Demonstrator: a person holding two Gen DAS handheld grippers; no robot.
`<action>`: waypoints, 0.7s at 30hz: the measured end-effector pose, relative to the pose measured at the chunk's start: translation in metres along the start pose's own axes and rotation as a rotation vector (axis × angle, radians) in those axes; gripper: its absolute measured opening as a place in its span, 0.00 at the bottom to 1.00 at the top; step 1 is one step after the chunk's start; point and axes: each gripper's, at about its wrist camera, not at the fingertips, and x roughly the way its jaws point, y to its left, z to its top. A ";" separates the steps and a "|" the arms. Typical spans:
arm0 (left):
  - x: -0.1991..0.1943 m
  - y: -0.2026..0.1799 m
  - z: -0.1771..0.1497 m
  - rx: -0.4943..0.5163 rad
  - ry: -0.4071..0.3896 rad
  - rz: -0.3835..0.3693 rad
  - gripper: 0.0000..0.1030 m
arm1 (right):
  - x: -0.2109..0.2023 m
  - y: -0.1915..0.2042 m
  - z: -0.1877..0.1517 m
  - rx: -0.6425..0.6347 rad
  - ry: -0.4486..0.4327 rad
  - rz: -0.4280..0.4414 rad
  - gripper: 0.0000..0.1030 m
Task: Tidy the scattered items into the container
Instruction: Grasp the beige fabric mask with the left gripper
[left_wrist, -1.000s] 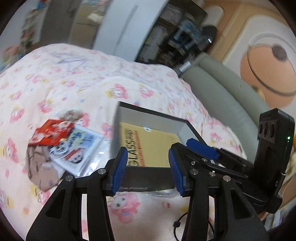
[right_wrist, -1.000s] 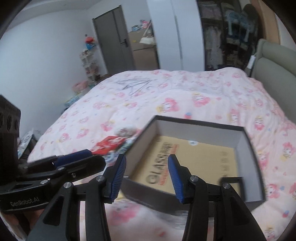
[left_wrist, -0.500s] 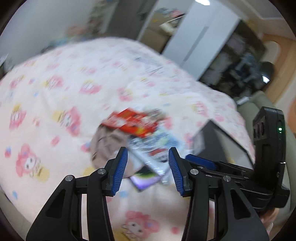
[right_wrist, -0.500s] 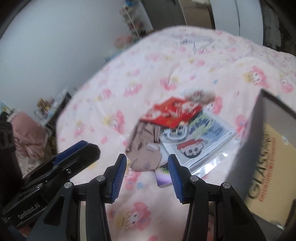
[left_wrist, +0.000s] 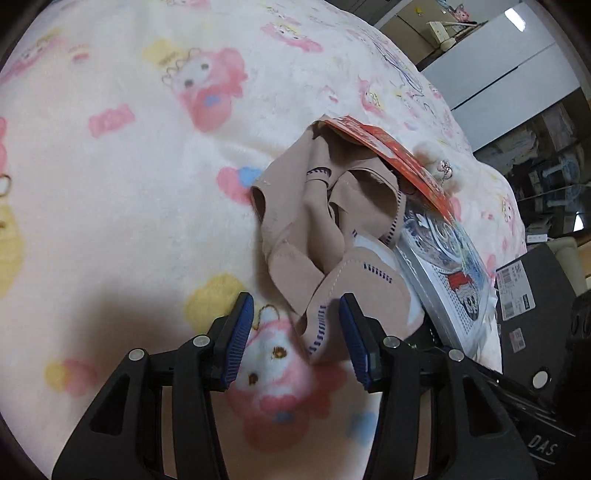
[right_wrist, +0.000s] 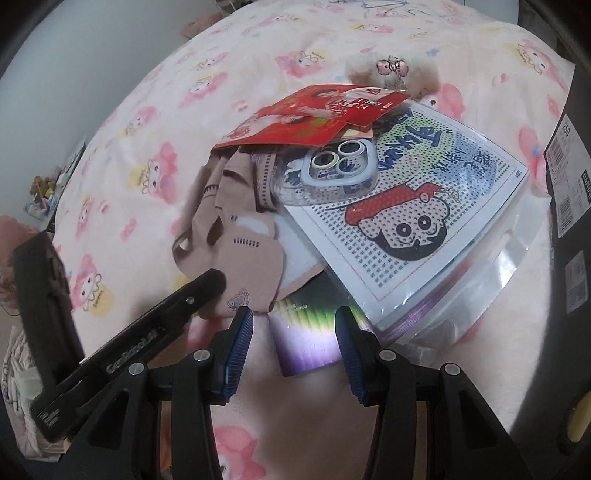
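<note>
A pile of items lies on the pink cartoon blanket (left_wrist: 110, 184). A crumpled beige cloth (left_wrist: 332, 236) is at its near left, also in the right wrist view (right_wrist: 236, 229). Red cards (right_wrist: 317, 114), a clear phone case (right_wrist: 332, 166), a bagged bead-art sheet (right_wrist: 417, 214) and a small purple-green box (right_wrist: 306, 332) make up the rest. My left gripper (left_wrist: 295, 332) is open with the cloth's near corner between its fingers. My right gripper (right_wrist: 293, 339) is open around the small box. The black box container (right_wrist: 569, 184) is at the right edge.
A fluffy beige keychain toy (right_wrist: 391, 74) lies behind the red cards. The left gripper's body (right_wrist: 110, 343) shows at the lower left of the right wrist view. A white wardrobe (left_wrist: 498, 70) stands beyond the bed.
Both grippers swung left away from the black box and dropped close to the pile. The left now straddles the cloth corner and the right straddles the small box.
</note>
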 end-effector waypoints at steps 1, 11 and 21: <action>0.000 0.001 0.000 -0.008 0.002 -0.018 0.47 | -0.001 -0.002 0.000 0.010 -0.003 0.006 0.42; -0.053 -0.045 -0.029 0.195 -0.010 -0.182 0.02 | -0.051 -0.012 -0.018 0.077 -0.096 0.100 0.42; -0.074 -0.093 -0.058 0.310 0.084 -0.272 0.16 | -0.107 -0.018 -0.055 0.080 -0.190 0.093 0.40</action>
